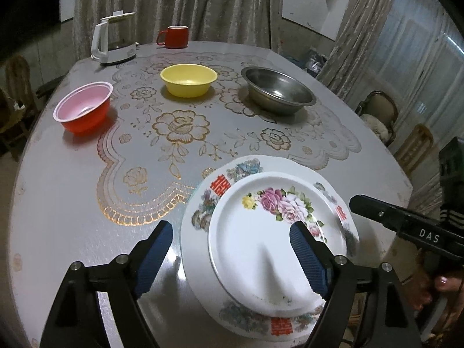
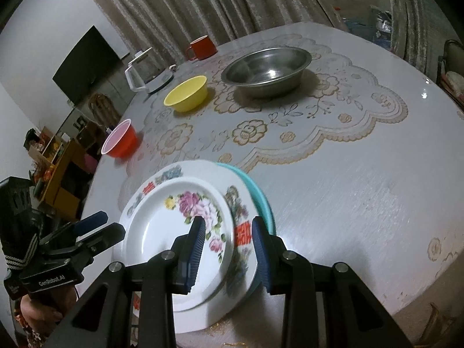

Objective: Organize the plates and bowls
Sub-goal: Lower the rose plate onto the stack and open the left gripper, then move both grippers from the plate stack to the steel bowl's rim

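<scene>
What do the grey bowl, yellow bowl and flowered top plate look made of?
Grey bowl: bare metal, probably steel, with dull mirror glints. Yellow bowl: likely plastic, matte and uniformly coloured. Flowered top plate: glossy white, ceramic or melamine; cannot tell which.

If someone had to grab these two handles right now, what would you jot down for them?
Left gripper: open, above the plate stack, holding nothing.
Right gripper: open, its fingers either side of the stack's right rim, no grip visible.
Done: rose plate on patterned plate on teal plate, near table edge.
Left: red bowl, yellow bowl and steel bowl stand apart, unstacked.
</scene>
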Available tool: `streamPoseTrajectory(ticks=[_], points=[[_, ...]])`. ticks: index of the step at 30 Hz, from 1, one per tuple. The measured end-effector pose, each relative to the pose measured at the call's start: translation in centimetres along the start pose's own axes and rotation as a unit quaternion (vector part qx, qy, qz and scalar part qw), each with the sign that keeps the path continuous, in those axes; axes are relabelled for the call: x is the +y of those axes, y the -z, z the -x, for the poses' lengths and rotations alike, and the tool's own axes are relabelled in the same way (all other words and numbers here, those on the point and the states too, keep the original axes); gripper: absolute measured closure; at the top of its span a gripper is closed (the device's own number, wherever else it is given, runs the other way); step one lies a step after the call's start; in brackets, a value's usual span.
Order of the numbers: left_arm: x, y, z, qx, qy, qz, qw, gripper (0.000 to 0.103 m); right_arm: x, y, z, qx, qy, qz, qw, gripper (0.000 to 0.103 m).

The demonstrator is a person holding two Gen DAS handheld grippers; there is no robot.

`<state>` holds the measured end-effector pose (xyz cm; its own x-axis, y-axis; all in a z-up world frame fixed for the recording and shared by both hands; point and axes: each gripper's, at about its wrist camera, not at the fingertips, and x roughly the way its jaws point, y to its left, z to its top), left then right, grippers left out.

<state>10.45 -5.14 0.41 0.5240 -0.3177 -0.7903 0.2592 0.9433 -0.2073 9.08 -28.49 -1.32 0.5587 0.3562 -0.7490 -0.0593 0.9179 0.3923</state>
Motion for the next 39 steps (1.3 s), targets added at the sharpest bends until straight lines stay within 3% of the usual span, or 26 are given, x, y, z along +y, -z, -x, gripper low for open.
streamPoseTrajectory(ticks=[16,30,36,39], points=[[-1.7,-2.3,-1.8,0.014,-0.016,-0.027,0.9994,0.018,-4.0,-3.1,-2.0,-0.006,0.018,-0.019,1.000,0.068],[-2.3,-6.6,-4.3,0.029,-0.026,-0.033,0.9987,0.016,-7.8,-7.3,-5.3,-0.012,0.047,-0.029,0.998,0.065],[-1.5,-9.3,-5.4,0.034,-0.020,-0.011,0.9992,0.016,-8.8,-10.8,-5.7,-0.055,0.034,-0.049,0.997,0.047],[-1.0,-10.6,-6.0,0.035,-0.020,-0.001,0.9992,0.015,-9.0,-12.8,-5.9,-0.077,0.026,-0.054,0.995,0.045]])
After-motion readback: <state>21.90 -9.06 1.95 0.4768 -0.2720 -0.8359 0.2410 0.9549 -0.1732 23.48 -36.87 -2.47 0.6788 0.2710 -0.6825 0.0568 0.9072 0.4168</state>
